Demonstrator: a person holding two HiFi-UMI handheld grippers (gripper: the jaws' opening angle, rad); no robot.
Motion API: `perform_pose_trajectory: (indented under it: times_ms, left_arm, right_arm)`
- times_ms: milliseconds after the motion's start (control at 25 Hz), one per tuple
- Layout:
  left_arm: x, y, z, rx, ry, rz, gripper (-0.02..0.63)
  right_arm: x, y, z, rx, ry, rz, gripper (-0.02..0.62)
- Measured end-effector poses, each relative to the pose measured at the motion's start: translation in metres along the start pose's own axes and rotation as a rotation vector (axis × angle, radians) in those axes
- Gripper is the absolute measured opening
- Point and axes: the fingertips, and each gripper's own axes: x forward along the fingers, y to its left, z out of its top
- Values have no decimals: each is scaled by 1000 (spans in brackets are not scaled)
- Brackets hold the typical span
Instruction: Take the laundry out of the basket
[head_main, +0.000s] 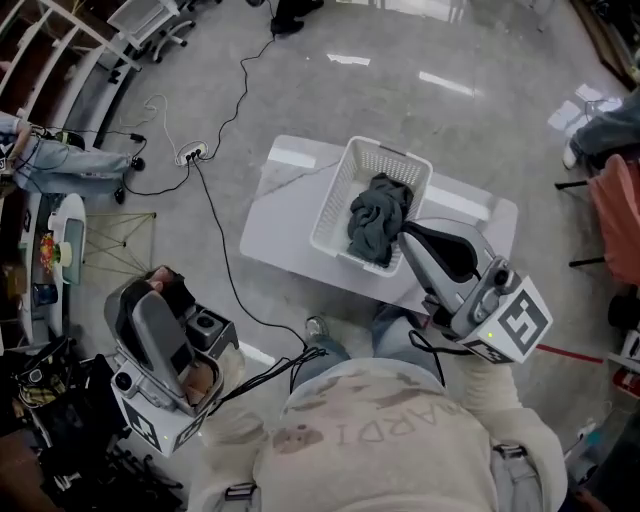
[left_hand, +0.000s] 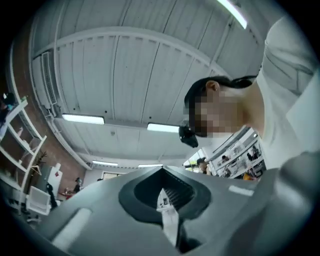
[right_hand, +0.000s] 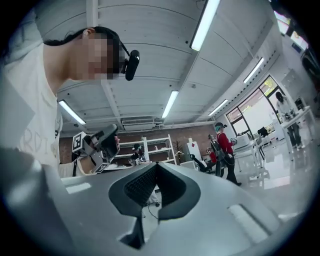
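Note:
A white slatted laundry basket (head_main: 335, 205) stands on a small white table (head_main: 285, 215). Dark grey laundry (head_main: 378, 218) lies bunched inside it, toward its right end. In the head view my right gripper (head_main: 412, 233) hovers at the basket's near right corner, just beside the laundry, with its jaws shut and empty. My left gripper (head_main: 152, 290) is held low at the left, well off the table, also shut on nothing. Both gripper views point up at the ceiling. The left gripper (left_hand: 162, 172) and the right gripper (right_hand: 156, 165) show jaw tips meeting, and neither view shows the basket.
A black cable (head_main: 222, 240) runs across the floor from a power strip (head_main: 192, 153) past the table's left side. White shelving (head_main: 60, 50) curves along the far left. A red chair (head_main: 615, 220) stands at the right edge. Other people (right_hand: 225, 147) stand farther back in the room.

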Motion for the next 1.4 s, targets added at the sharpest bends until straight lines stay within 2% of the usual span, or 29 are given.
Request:
perform_pose_trajectory:
  times_ms: [80, 120, 200, 280, 320, 360, 400, 480, 560, 720, 840, 1120, 1400]
  left_arm:
    - [-27, 8, 27, -42, -70, -63, 0]
    - [-42, 12, 36, -46, -74, -92, 0]
    - [-70, 15, 45, -38, -21, -161, 23]
    - [-100, 17, 40, -83, 72, -256, 52]
    - [-115, 19, 33, -120, 114, -296, 47]
    - [-129, 23, 26, -156, 145, -322, 0]
    - [-141, 27, 20, -189, 166, -336, 0]
    - [-157, 25, 11, -236, 196, -350, 0]
    - [-166, 11, 1, -243, 242, -373, 0]
    - [-183, -34, -22, -164, 359, -447, 0]
    - [-202, -73, -29, -123, 429, -492, 0]
    - [-235, -138, -6, -227, 446, -496, 0]
    - [-277, -189, 42, -205, 425, -439, 0]
  right_arm:
    - [10, 24, 5, -18, -42, -41, 28]
    - [14, 39, 8, -18, -69, -61, 28]
    - [22, 71, 11, 12, -125, -106, 28]
    - [29, 104, 5, 39, -176, -180, 28]
    - [33, 121, -1, 39, -195, -224, 28]
    - [37, 138, -10, 33, -206, -264, 28]
    - [40, 155, -20, 30, -203, -294, 28]
    - [42, 187, -33, 25, -163, -319, 28]
    - [32, 215, -35, 1, -110, -349, 28]
    - [7, 252, -39, -88, -20, -483, 28]
    - [-5, 275, -50, -159, 63, -536, 28]
    - [-52, 336, -63, -246, 92, -592, 28]
    - [-100, 401, -70, -244, 97, -579, 28]
